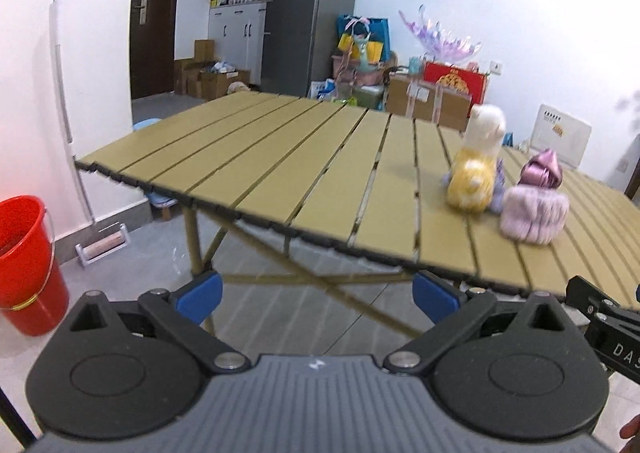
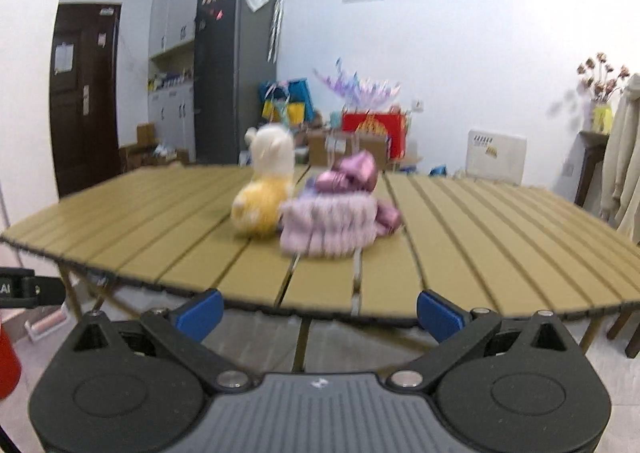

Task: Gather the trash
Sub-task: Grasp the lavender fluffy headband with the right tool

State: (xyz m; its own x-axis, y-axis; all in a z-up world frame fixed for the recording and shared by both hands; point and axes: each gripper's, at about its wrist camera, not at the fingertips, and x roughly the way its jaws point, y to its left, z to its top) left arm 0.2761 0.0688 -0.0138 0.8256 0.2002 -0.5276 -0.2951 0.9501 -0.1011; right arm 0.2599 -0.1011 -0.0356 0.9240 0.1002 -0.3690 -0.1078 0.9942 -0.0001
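Slatted tan table fills the middle of both views, its near edge just above the blue fingertips of each gripper. Left gripper sits at the bottom centre of its frame with its blue pads spread wide and nothing between them, held below and in front of the table edge. Right gripper is likewise low in its frame, jaws wide apart and empty, the pads just under the table's front rim. On the tabletop, a cream and yellow plush toy stands upright near the centre of the right wrist view; in the left wrist view it appears at the right of the frame. Touching it on its right side is a fuzzy pink box-shaped item with a shiny purple bow on top; both are blurred, so finer detail cannot be told. A red bucket stands on the floor at the left edge of the left wrist view, well apart from the table items. Dark grey fridge stands against the back wall in the upper left of the right wrist view
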